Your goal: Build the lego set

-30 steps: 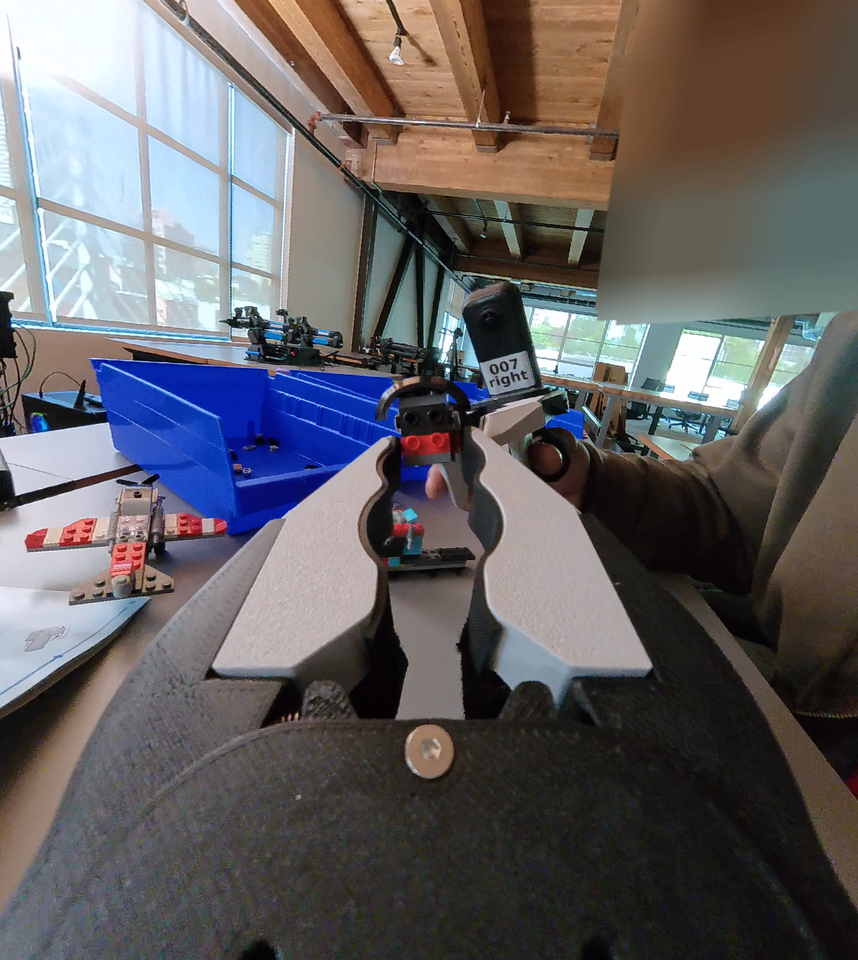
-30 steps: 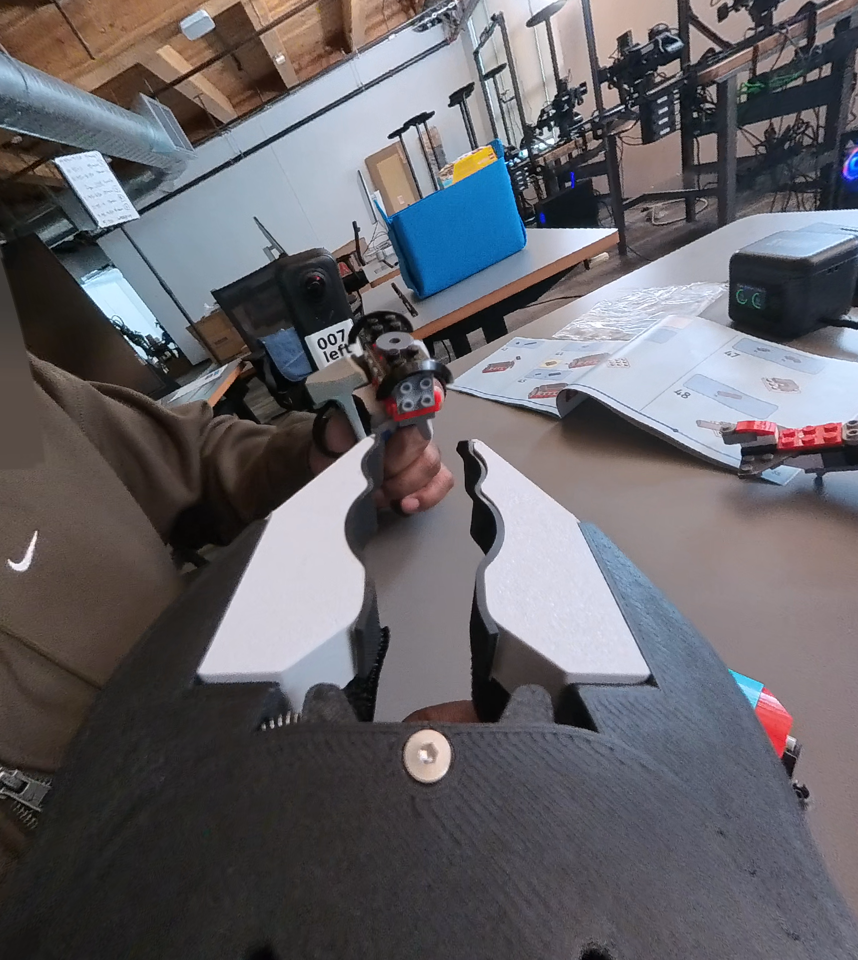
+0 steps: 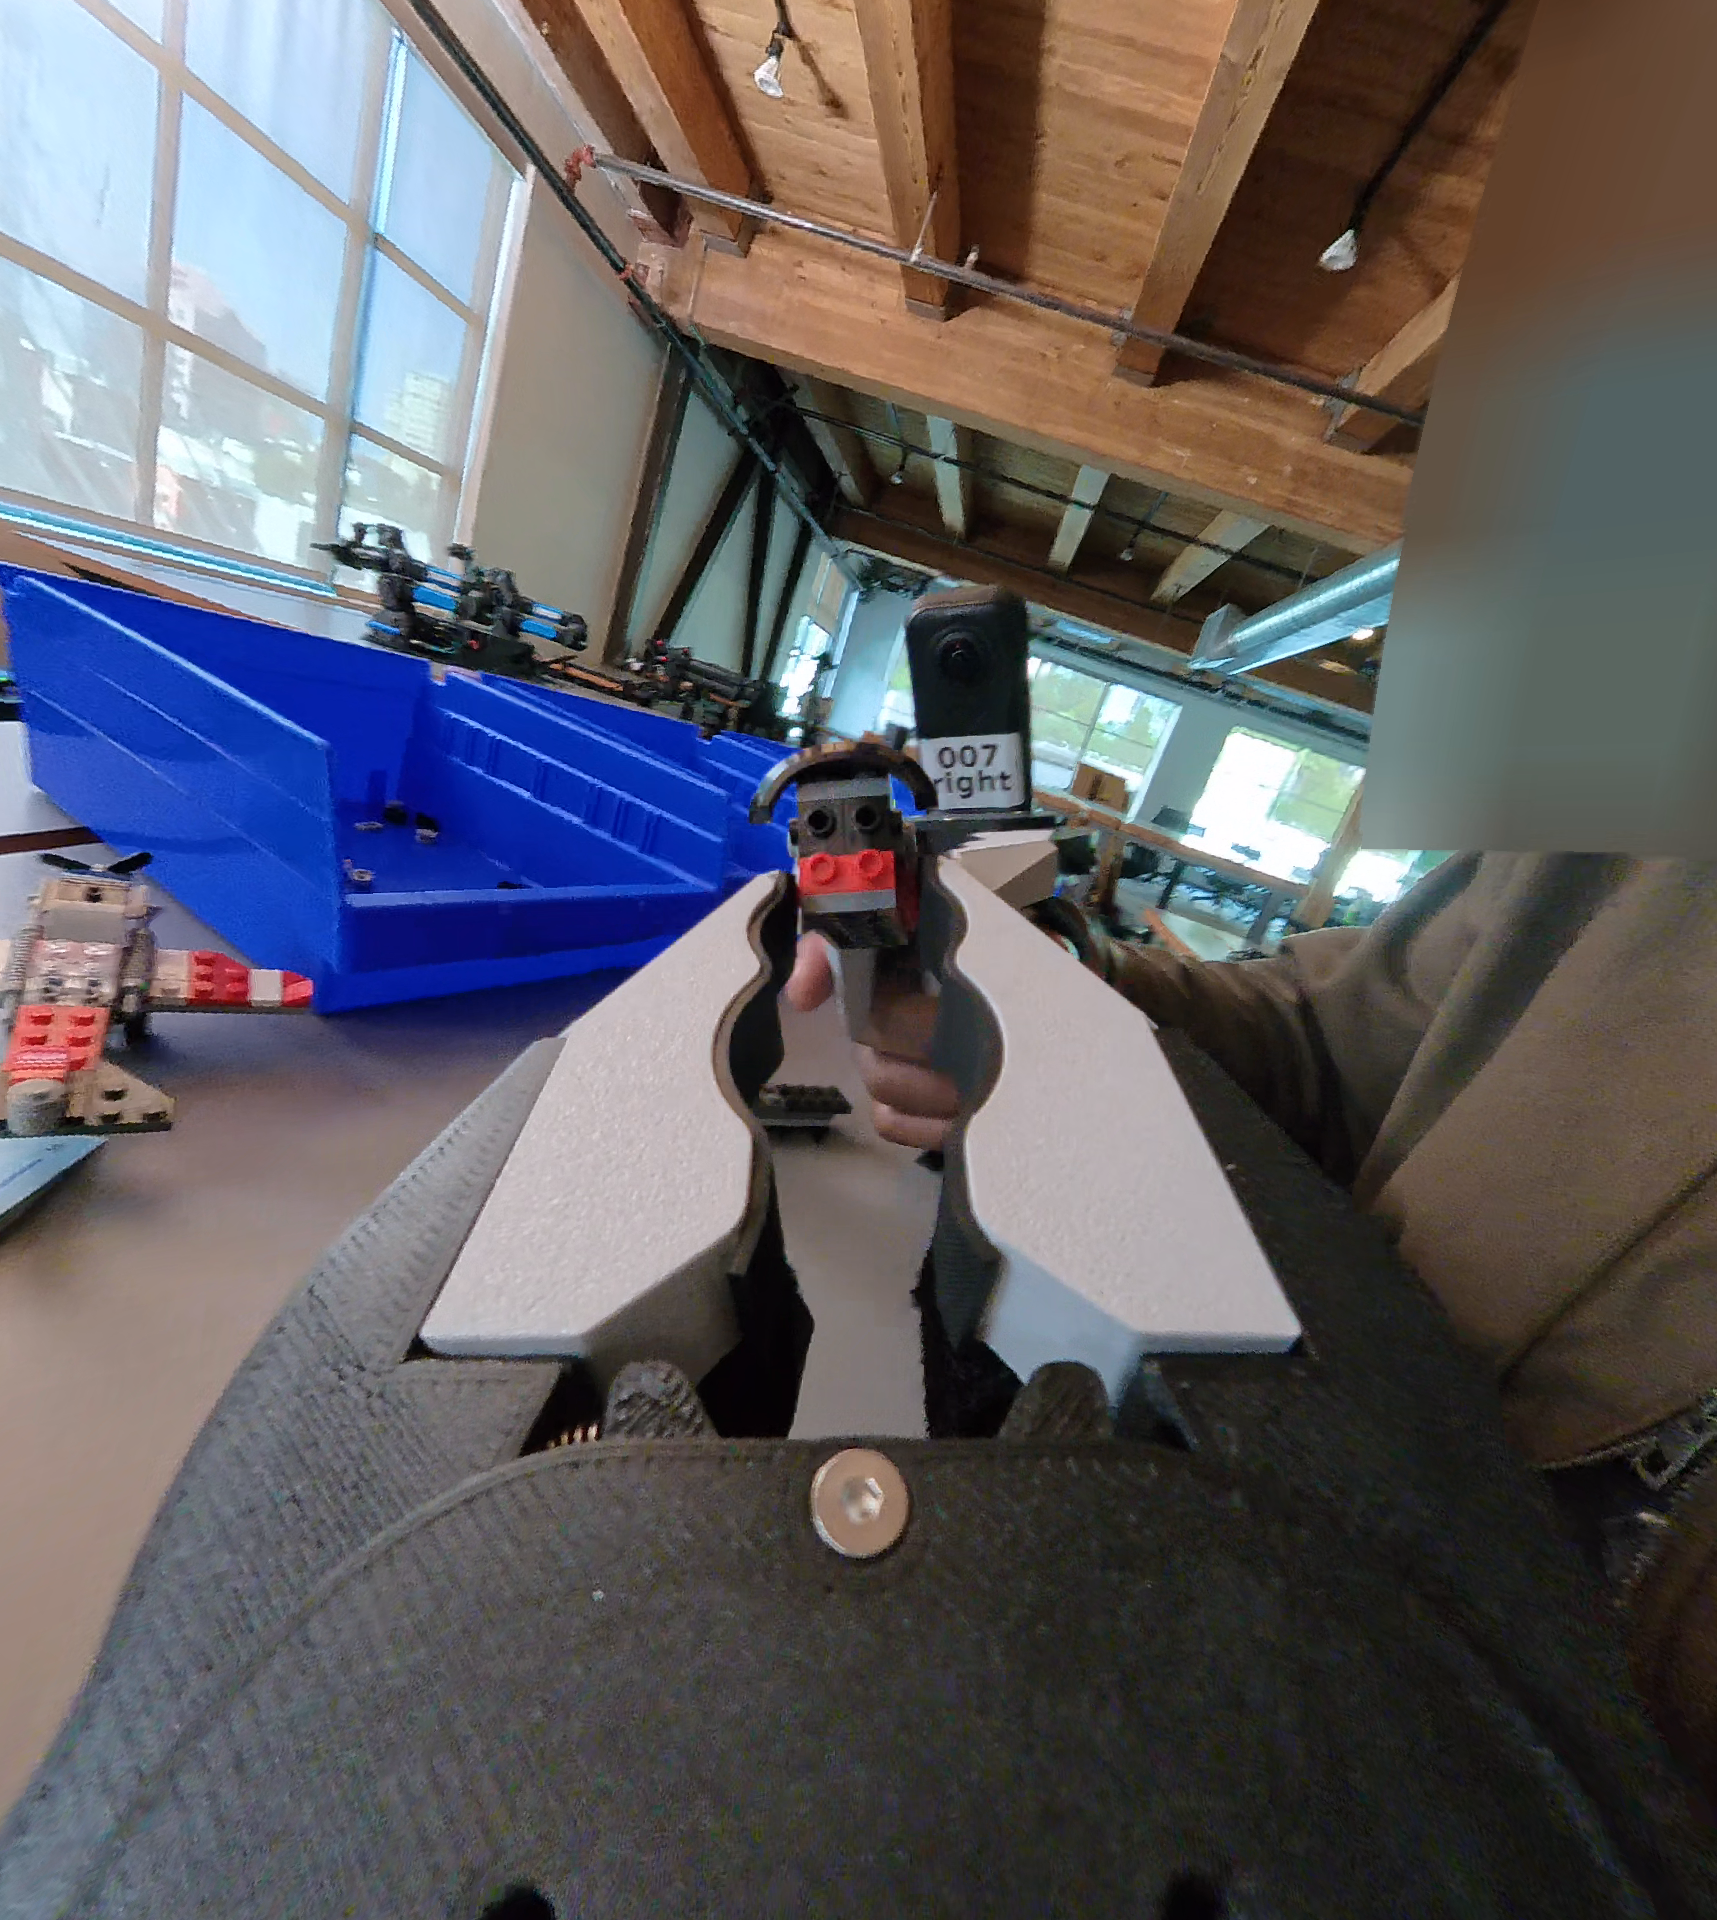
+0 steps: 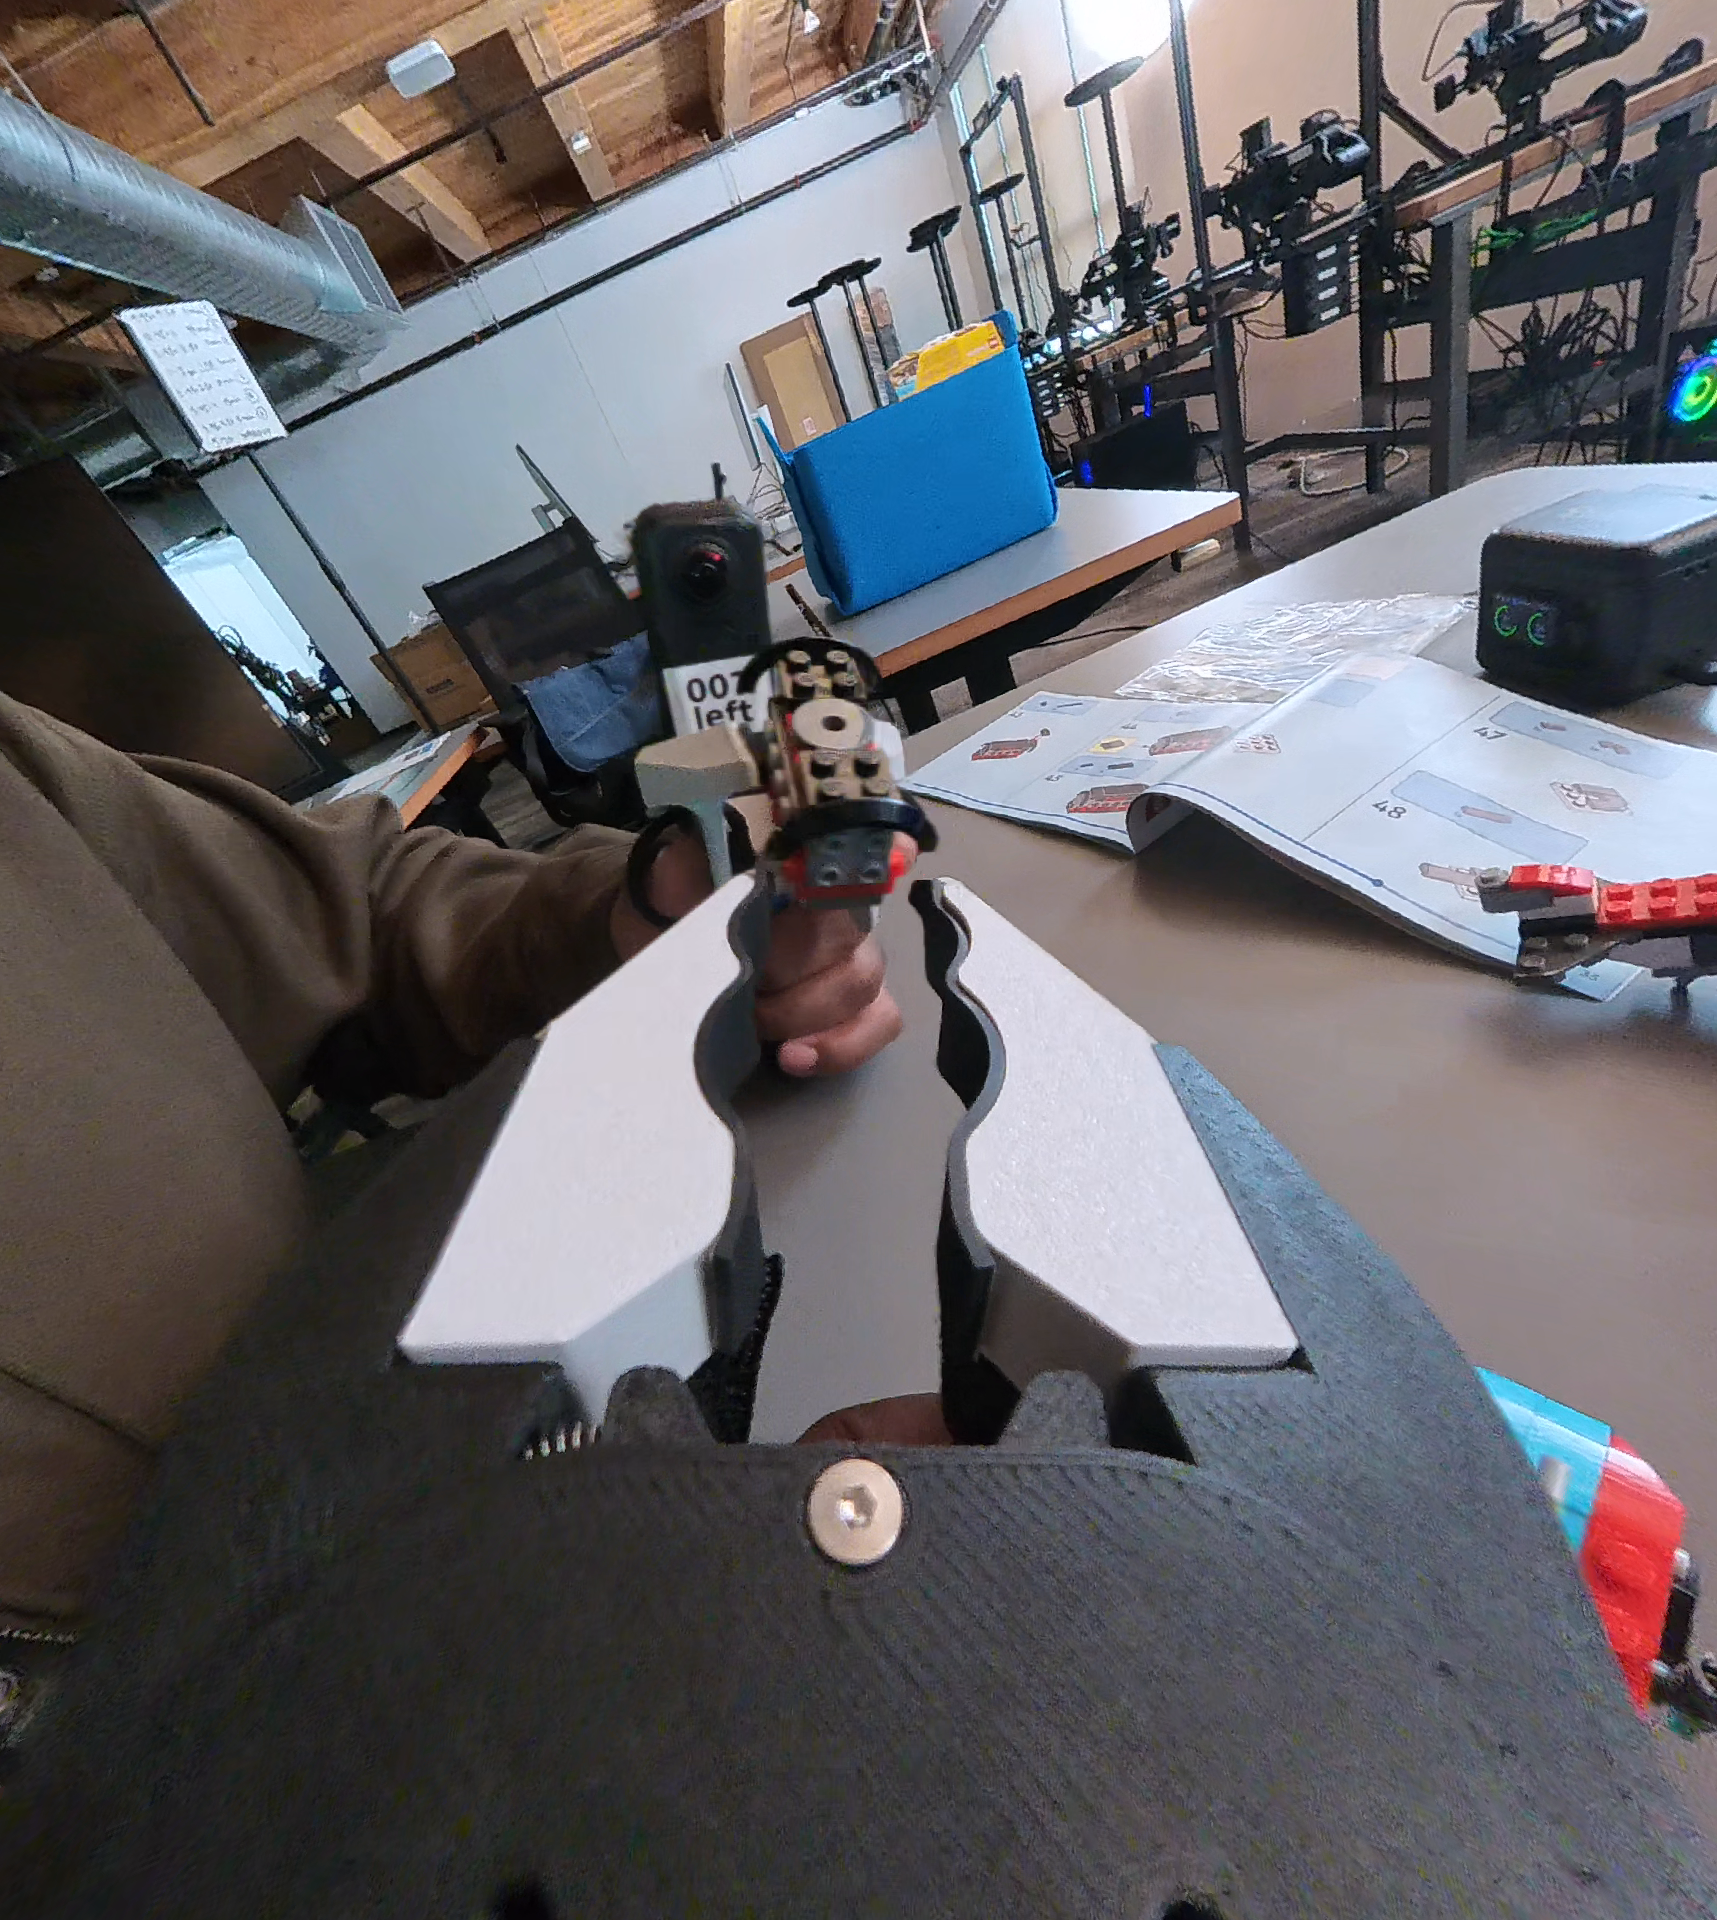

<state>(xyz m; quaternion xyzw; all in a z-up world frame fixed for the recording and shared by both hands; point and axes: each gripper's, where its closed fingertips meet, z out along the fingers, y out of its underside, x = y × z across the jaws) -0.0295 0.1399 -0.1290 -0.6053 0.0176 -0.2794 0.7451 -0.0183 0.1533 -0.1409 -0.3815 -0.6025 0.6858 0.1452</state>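
Left wrist view: left fingers grip a grey-and-red brick block; right fingers open.

Exposed timber beams and plank ceiling run overhead, with small spotlights and a silver duct hanging below. Daylight pours through a tall gridded window on one side, and pale walls close the other. Grey worktables stand about, and dark metal racks laden with equipment line the far wall.

Brick plane on table, before bin.
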